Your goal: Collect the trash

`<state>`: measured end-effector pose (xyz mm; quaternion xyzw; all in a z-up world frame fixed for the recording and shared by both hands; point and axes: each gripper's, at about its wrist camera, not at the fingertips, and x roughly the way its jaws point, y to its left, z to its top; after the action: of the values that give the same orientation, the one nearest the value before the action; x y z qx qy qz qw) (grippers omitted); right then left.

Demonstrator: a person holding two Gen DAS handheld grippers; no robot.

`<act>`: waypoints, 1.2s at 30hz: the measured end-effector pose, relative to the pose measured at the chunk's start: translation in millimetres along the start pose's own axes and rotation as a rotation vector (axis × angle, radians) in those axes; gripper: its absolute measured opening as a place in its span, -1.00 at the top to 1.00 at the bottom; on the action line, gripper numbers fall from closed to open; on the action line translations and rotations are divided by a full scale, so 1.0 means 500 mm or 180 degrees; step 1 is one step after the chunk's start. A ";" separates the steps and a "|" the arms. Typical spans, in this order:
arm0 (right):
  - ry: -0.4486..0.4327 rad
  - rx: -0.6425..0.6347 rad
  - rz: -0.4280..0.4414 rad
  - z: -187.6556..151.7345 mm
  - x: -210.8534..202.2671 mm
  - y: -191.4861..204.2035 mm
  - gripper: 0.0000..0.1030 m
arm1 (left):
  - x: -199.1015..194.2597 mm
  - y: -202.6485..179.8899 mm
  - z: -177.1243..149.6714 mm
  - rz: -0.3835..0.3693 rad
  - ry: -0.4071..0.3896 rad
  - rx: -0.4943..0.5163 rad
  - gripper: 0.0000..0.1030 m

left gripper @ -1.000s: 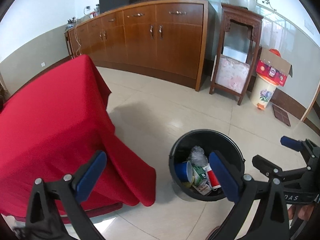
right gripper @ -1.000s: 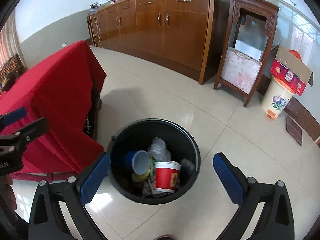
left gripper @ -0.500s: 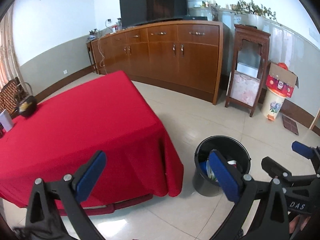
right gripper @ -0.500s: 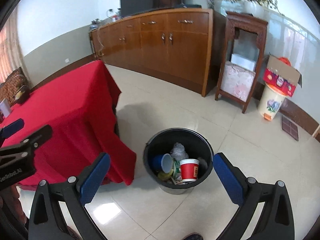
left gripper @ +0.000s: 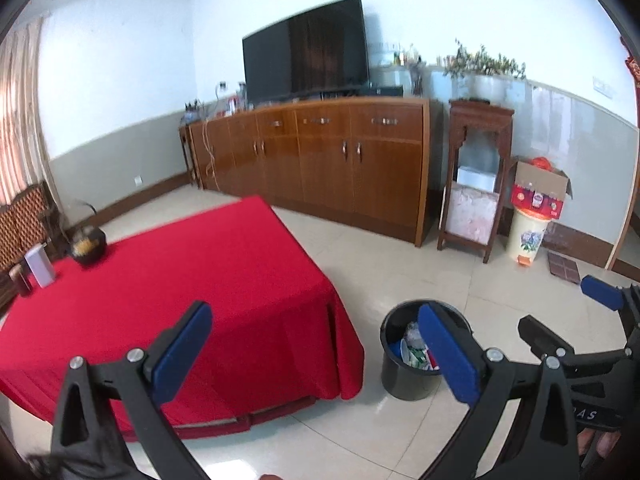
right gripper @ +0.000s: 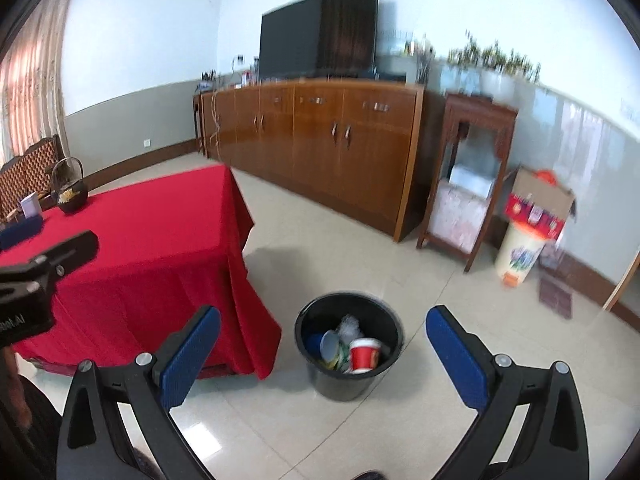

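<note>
A black trash bin [right gripper: 347, 376] stands on the tiled floor beside the red-clothed table [right gripper: 152, 232]. It holds a red cup [right gripper: 364, 356], a blue cup [right gripper: 325, 346] and crumpled plastic. The bin also shows in the left wrist view [left gripper: 404, 376], partly behind a blue finger pad [left gripper: 448, 356]. My left gripper [left gripper: 312, 350] is open and empty, high above the table's near corner. My right gripper [right gripper: 324, 354] is open and empty, high above the bin. Each gripper shows at the edge of the other's view.
On the table's far left stand a dark basket [left gripper: 88, 242] and a white box [left gripper: 39, 266]. A long wooden sideboard [left gripper: 320, 164] with a TV [left gripper: 306, 52], a small wooden stand [left gripper: 476, 176] and a white bin under a cardboard box [left gripper: 528, 224] line the far wall.
Both grippers have risen and pulled back from the bin, which now looks smaller and lower. More of the table top, wall and TV has come into view. Both stay open.
</note>
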<state>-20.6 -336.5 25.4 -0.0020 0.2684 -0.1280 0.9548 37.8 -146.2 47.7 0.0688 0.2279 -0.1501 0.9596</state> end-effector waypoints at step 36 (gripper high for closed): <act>-0.0336 0.0021 0.0107 0.043 -0.118 0.037 -1.00 | -0.105 0.067 -0.009 0.0112 -0.0395 -0.0323 -1.00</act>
<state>-53.9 -305.5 72.7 -0.0011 0.2173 -0.1125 0.9696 2.0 -100.1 69.9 0.0146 0.1740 -0.1255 0.9766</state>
